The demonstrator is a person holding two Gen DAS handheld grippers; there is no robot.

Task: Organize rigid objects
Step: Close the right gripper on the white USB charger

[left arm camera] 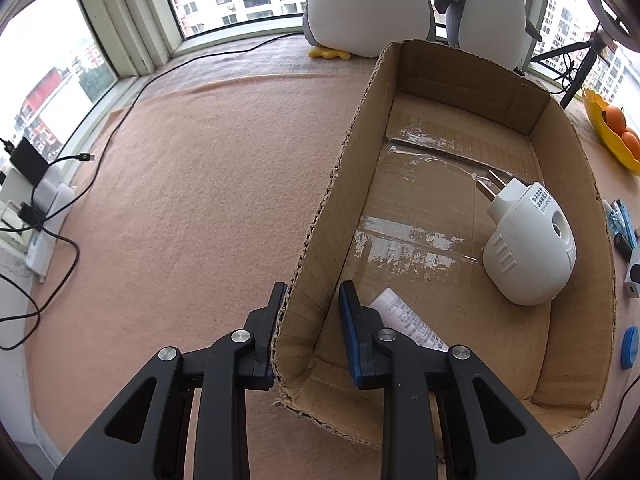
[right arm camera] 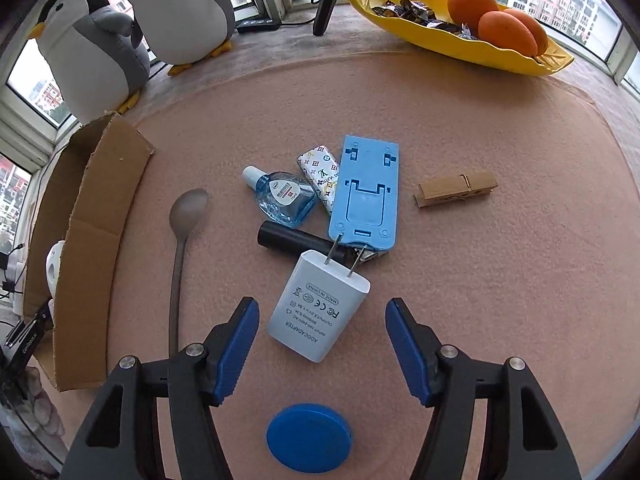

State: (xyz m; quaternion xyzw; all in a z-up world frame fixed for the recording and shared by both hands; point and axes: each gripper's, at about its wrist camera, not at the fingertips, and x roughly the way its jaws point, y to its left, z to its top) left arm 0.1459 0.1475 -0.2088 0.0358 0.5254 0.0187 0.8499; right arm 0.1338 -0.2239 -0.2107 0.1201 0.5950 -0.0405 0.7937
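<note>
Left gripper (left arm camera: 313, 296) fingers clamp the cardboard box (left arm camera: 568, 152) wall; a white plug (left arm camera: 528, 248) lies inside. Right gripper (right arm camera: 318, 320) fingers stand apart, released, straddling a white charger (right arm camera: 316, 312) on the surface (right arm camera: 500, 280), untouched.

Left gripper (left arm camera: 312, 300) pitched steeply down, jaws clamped on a thin cardboard wall, 1 finger (left arm camera: 270, 330) outside, the other inside. Right gripper (right arm camera: 318, 334) aimed steeply down toward 12 o'clock, jaws apart, gripping nothing, both pads (right arm camera: 236, 346) bare.
</note>
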